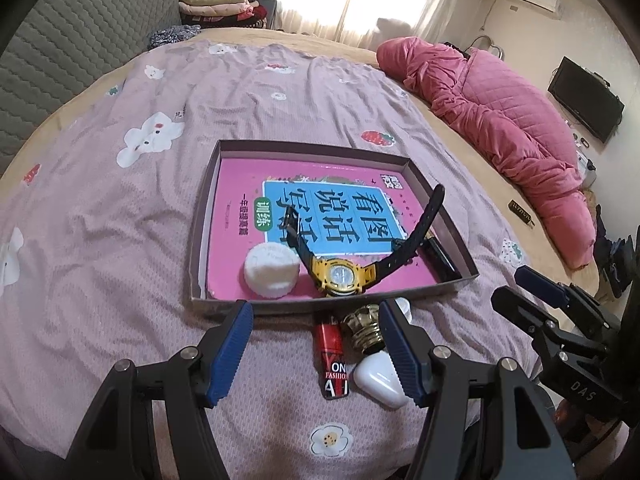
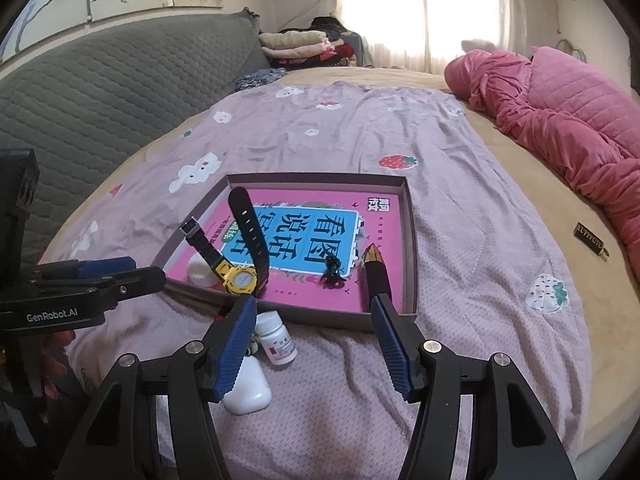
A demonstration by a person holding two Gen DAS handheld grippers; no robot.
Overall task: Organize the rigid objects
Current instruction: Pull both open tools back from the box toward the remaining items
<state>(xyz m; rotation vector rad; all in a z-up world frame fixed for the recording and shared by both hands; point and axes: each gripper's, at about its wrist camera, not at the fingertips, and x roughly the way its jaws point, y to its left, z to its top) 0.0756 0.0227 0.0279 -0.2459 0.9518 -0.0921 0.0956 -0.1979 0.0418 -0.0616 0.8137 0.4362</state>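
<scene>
Right now both my tongs hang over the bed with their fingers spread apart and nothing between them: my left gripper (image 1: 316,354) low in its frame, my right gripper (image 2: 314,346) likewise. At mid-frame the shallow box (image 1: 256,307) holds a pink book (image 1: 232,216), a yellow watch (image 1: 340,276) with black straps standing up, a white lid (image 1: 272,270), and a dark pen (image 2: 376,272) along its right wall. Just below the box, on the purple sheet (image 1: 120,240), lie a red lighter (image 1: 330,354), a gold cap (image 1: 362,326), a white earbud case (image 1: 378,378) and a white pill bottle (image 2: 276,336).
</scene>
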